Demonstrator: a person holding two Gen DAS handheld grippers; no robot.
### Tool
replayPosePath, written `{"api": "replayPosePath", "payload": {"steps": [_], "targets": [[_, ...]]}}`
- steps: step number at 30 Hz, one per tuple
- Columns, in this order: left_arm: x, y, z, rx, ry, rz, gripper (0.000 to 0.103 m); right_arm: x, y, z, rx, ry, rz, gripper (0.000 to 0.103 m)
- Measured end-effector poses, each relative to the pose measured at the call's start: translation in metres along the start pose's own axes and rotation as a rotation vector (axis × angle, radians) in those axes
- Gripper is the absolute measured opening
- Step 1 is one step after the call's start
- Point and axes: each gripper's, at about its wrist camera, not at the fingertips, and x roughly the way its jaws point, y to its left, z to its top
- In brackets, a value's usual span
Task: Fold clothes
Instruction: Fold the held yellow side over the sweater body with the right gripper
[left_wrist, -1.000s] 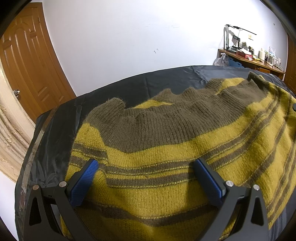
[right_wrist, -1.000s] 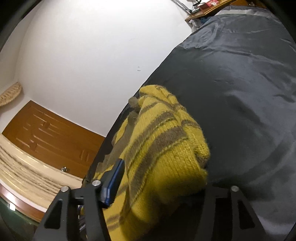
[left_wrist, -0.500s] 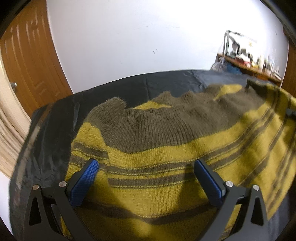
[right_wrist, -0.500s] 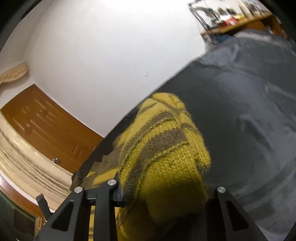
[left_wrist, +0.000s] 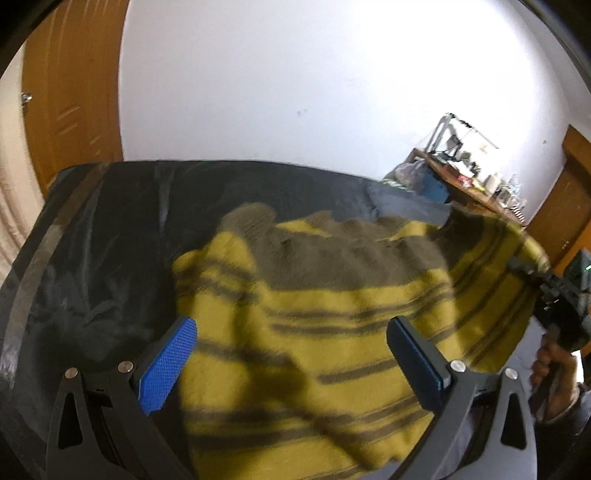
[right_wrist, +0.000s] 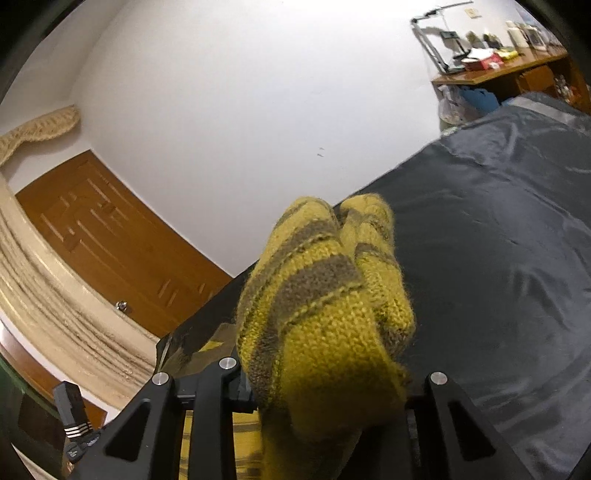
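Right claw (right_wrist: 325, 398) is pinching a bunched fold of the yellow knitted sweater with brown stripes (right_wrist: 321, 306); its jaws have just been closing on the wool. Left claw (left_wrist: 291, 354) stands spread wide above the same sweater (left_wrist: 332, 317), blue pads (left_wrist: 166, 365) not pressing it. Sweater lies on the dark shiny cloth-covered surface (left_wrist: 110, 236), partly lifted. Behind are a white wall (left_wrist: 295, 81) and a brown wooden door (right_wrist: 107, 236).

Bright indoor light, strongest on the white wall (left_wrist: 295, 74), nearly washed out there. Strong motion blur across the left wrist view, smearing the striped sweater (left_wrist: 332, 314); dark soft shadows over its knit. Sharper in the right wrist view. Heavy fisheye bending and black corners at all edges.
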Motion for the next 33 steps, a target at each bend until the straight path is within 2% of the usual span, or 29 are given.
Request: {"api": "replayPosePath", "payload": {"steps": [2, 5, 7, 11, 15, 22, 25, 28, 30, 32, 33], "targets": [[0.002, 0.008, -0.006, -0.024, 0.022, 0.007, 0.103, 0.001, 0.016, -0.001, -0.04, -0.006, 0.008, 0.03], [-0.001, 0.018, -0.014, -0.05, 0.036, -0.023, 0.103, 0.003, 0.041, -0.002, -0.116, -0.019, 0.014, 0.03], [-0.009, 0.025, -0.018, -0.067, 0.019, -0.032, 0.103, 0.004, 0.063, -0.003, -0.18, -0.031, 0.025, 0.03], [-0.024, 0.045, -0.023, -0.128, -0.019, -0.055, 0.103, 0.013, 0.1, -0.005, -0.204, -0.03, 0.105, 0.03], [-0.036, 0.071, -0.026, -0.208, -0.057, -0.061, 0.103, 0.036, 0.143, -0.022, -0.274, 0.017, 0.167, 0.03], [-0.04, 0.125, -0.035, -0.43, -0.096, -0.087, 0.103, 0.084, 0.207, -0.093, -0.518, 0.129, 0.179, 0.03], [-0.041, 0.125, -0.037, -0.417, -0.109, -0.083, 0.103, 0.098, 0.226, -0.125, -0.628, 0.158, 0.169, 0.03], [-0.042, 0.121, -0.038, -0.399, -0.117, -0.075, 0.103, 0.105, 0.24, -0.156, -0.79, 0.176, 0.127, 0.031], [-0.042, 0.122, -0.04, -0.406, -0.112, -0.085, 0.103, 0.109, 0.244, -0.176, -0.901, 0.194, 0.104, 0.035], [-0.042, 0.123, -0.042, -0.414, -0.107, -0.083, 0.103, 0.11, 0.245, -0.194, -0.992, 0.215, 0.114, 0.062], [-0.042, 0.123, -0.043, -0.418, -0.105, -0.081, 0.103, 0.109, 0.245, -0.203, -1.029, 0.223, 0.125, 0.068]]}}
